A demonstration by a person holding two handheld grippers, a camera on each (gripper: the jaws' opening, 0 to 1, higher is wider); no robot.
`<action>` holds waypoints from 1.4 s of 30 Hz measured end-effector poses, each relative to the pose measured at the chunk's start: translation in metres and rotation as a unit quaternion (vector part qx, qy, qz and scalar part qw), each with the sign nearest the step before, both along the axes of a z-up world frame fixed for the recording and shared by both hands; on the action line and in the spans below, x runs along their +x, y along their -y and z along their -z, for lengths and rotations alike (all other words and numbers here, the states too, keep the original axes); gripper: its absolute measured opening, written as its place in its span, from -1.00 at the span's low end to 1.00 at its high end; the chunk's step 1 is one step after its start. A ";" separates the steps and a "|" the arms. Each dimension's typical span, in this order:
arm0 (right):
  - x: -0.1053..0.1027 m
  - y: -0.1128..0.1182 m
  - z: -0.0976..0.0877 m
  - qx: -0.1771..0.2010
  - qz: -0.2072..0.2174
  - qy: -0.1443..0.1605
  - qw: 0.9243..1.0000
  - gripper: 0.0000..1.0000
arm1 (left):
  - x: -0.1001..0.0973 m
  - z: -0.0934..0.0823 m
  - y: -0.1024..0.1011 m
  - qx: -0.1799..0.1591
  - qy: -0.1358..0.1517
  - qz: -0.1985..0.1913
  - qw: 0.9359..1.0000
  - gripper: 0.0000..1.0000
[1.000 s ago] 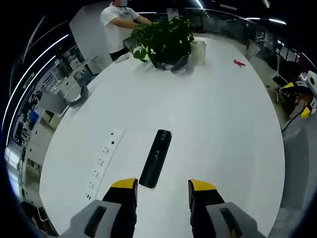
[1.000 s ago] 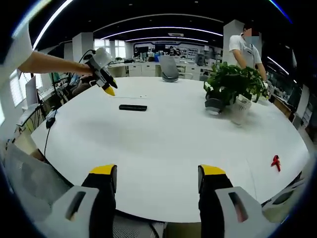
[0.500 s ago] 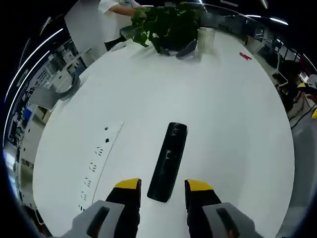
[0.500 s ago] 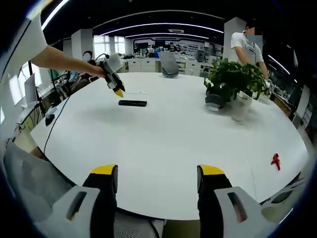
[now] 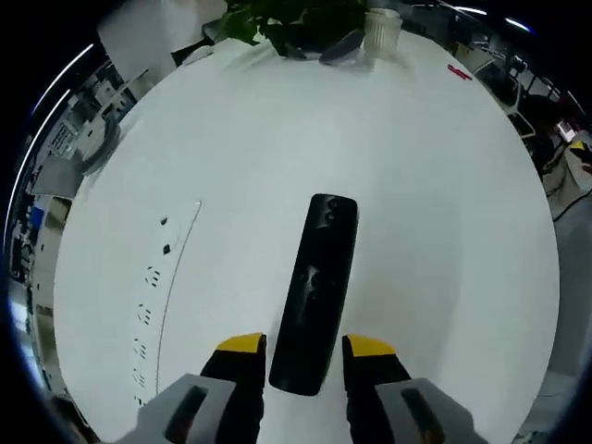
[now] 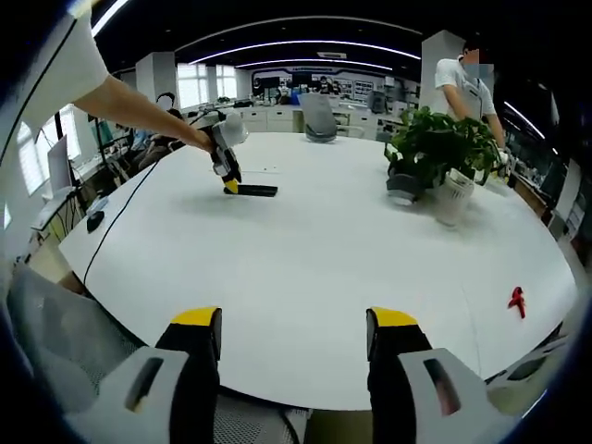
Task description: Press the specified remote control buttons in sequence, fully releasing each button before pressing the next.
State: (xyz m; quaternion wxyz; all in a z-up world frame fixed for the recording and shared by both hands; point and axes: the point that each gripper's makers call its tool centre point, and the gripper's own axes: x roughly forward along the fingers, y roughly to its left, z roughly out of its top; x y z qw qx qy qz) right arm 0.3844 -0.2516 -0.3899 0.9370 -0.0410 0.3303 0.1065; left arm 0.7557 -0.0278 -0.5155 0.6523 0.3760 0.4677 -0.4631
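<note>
— So where's the remote control (image 5: 316, 294)?
— Flat mid-table (image 5: 435, 213), its near end between the left gripper (image 5: 301, 356)'s parted yellow tips; touching or not, I can't tell.
— The right gripper (image 6: 289, 335)?
— Open, empty, at the table's near edge; potted plant (image 6: 435, 153) toward the far edge.

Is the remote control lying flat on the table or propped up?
Flat. The black remote control lies button-side up on the white table, its near end between the open left gripper's yellow-tipped jaws.
</note>
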 end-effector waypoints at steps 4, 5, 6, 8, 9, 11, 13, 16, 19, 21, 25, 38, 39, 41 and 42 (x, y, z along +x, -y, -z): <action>0.000 -0.001 0.000 -0.001 -0.002 0.000 1.000 0.32 | 0.002 0.004 -0.002 0.010 -0.008 -0.007 1.000 -0.38; 0.000 -0.001 0.000 -0.001 -0.002 0.001 1.000 0.32 | 0.002 0.005 -0.003 0.013 -0.010 -0.008 1.000 -0.38; 0.000 -0.001 0.000 -0.001 -0.002 0.001 1.000 0.32 | 0.001 0.007 -0.003 0.018 -0.009 -0.010 1.000 -0.40; 0.000 0.000 0.000 -0.003 -0.002 0.001 1.000 0.32 | -0.001 0.006 -0.003 0.016 -0.017 -0.012 1.000 -0.46; 0.000 0.000 0.000 -0.005 -0.001 0.001 1.000 0.32 | -0.002 0.006 -0.003 0.017 -0.019 -0.014 1.000 -0.47; 0.000 0.001 0.000 -0.006 0.002 0.001 1.000 0.32 | -0.003 0.006 -0.003 0.016 -0.019 -0.010 1.000 -0.48; 0.000 0.002 -0.001 -0.005 0.004 0.002 1.000 0.32 | -0.006 0.007 -0.002 0.013 -0.028 -0.009 0.999 -0.49; 0.000 0.002 -0.002 -0.007 0.004 0.004 1.000 0.32 | -0.007 0.006 -0.002 0.008 -0.025 0.000 1.000 -0.49; 0.000 0.001 -0.002 -0.008 0.000 0.006 1.000 0.32 | -0.011 0.006 0.000 0.012 -0.019 0.016 1.000 -0.51; 0.000 0.000 -0.003 -0.010 -0.002 0.007 1.000 0.32 | -0.013 0.006 0.001 0.020 -0.018 0.021 0.999 -0.52; 0.001 0.000 -0.004 -0.008 0.000 0.011 1.000 0.32 | -0.017 0.005 0.001 0.034 -0.019 0.012 0.999 -0.53; 0.001 0.000 -0.009 -0.005 0.001 0.023 1.000 0.32 | -0.049 0.003 0.004 0.054 -0.026 0.006 0.998 -0.54; 0.002 0.000 -0.010 -0.005 0.001 0.024 1.000 0.32 | -0.054 0.003 0.004 0.057 -0.027 0.008 0.998 -0.54; 0.002 0.000 -0.010 -0.003 0.001 0.026 1.000 0.32 | -0.059 0.003 0.005 0.061 -0.028 0.011 0.998 -0.54; 0.002 0.000 -0.010 -0.004 0.001 0.026 1.000 0.32 | -0.061 0.003 0.005 0.063 -0.028 0.010 0.998 -0.54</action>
